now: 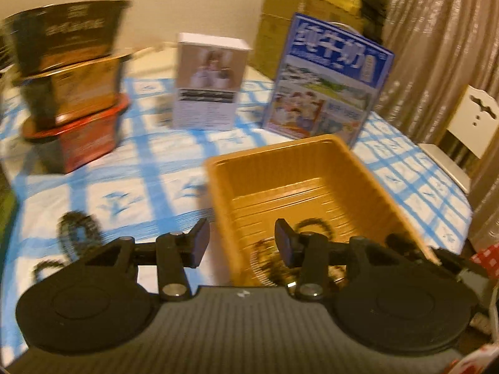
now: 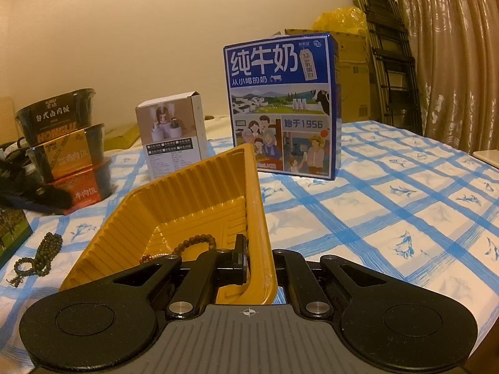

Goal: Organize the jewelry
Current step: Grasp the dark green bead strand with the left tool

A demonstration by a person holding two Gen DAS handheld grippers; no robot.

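Note:
An orange plastic tray (image 1: 299, 171) sits on the blue-checked tablecloth. It holds a brown bead bracelet (image 2: 195, 243) and a thin reddish chain (image 2: 149, 258); they show blurred in the left wrist view (image 1: 312, 230). My right gripper (image 2: 260, 261) is shut on the tray's near right wall (image 2: 255, 218), one finger inside, one outside. My left gripper (image 1: 241, 241) is open and empty, over the tray's near left corner. A dark bead necklace (image 2: 39, 257) lies on the cloth left of the tray, also in the left wrist view (image 1: 73, 230).
A blue milk carton box (image 2: 280, 106) and a small white box (image 2: 171, 134) stand behind the tray. Three stacked instant-meal bowls (image 2: 65, 149) stand at the left. A white chair (image 1: 467, 131) and curtain are beyond the table's right edge.

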